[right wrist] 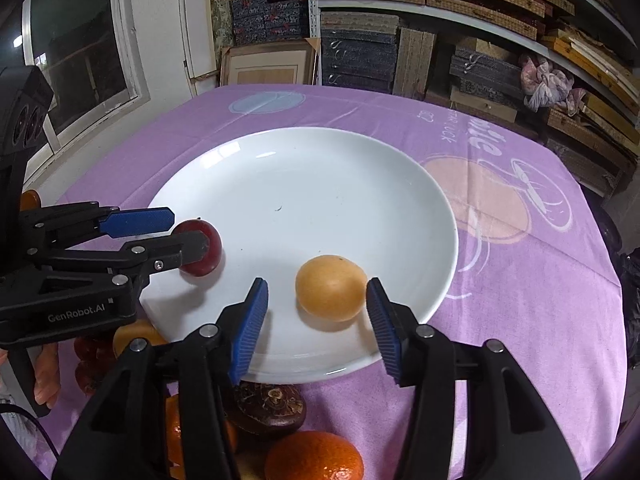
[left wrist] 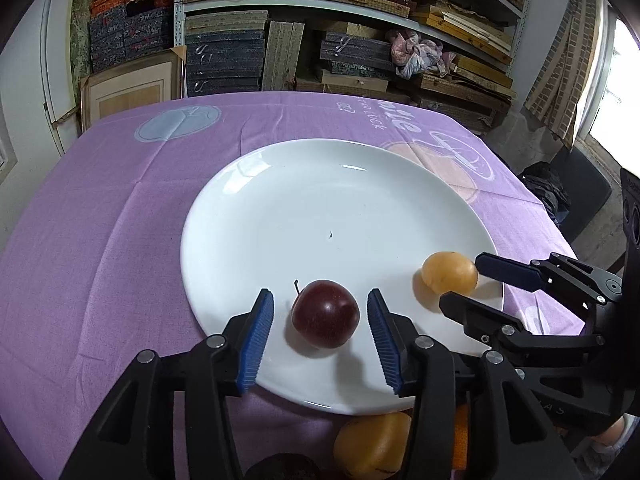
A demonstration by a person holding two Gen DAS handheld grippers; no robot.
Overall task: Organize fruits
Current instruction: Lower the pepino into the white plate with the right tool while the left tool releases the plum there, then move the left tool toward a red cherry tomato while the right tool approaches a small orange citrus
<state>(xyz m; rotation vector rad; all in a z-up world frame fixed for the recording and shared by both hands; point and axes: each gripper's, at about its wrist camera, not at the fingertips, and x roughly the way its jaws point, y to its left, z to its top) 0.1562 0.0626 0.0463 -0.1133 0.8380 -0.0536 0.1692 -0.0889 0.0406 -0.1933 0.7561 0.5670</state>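
Where plate (left wrist: 280, 208) sits, two fruits.

- Left gripper (left wrist: 320, 316) hangs low over the plate's near edge, jaws spread wide, blue pads (left wrist: 256, 344) touching nothing.
- Right gripper (right wrist: 316, 312) sits beside it toward the plate's near right edge, jaws equally parted, pads (right wrist: 382, 330) free.
- Both point toward the table's far edge.

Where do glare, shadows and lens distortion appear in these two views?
Left wrist view: small glare streaks on the white plate, a soft shadow under the red apple, shelves bent by fisheye. Right wrist view: glare on the plate rim, shadow beneath the yellow fruit, dark corners.
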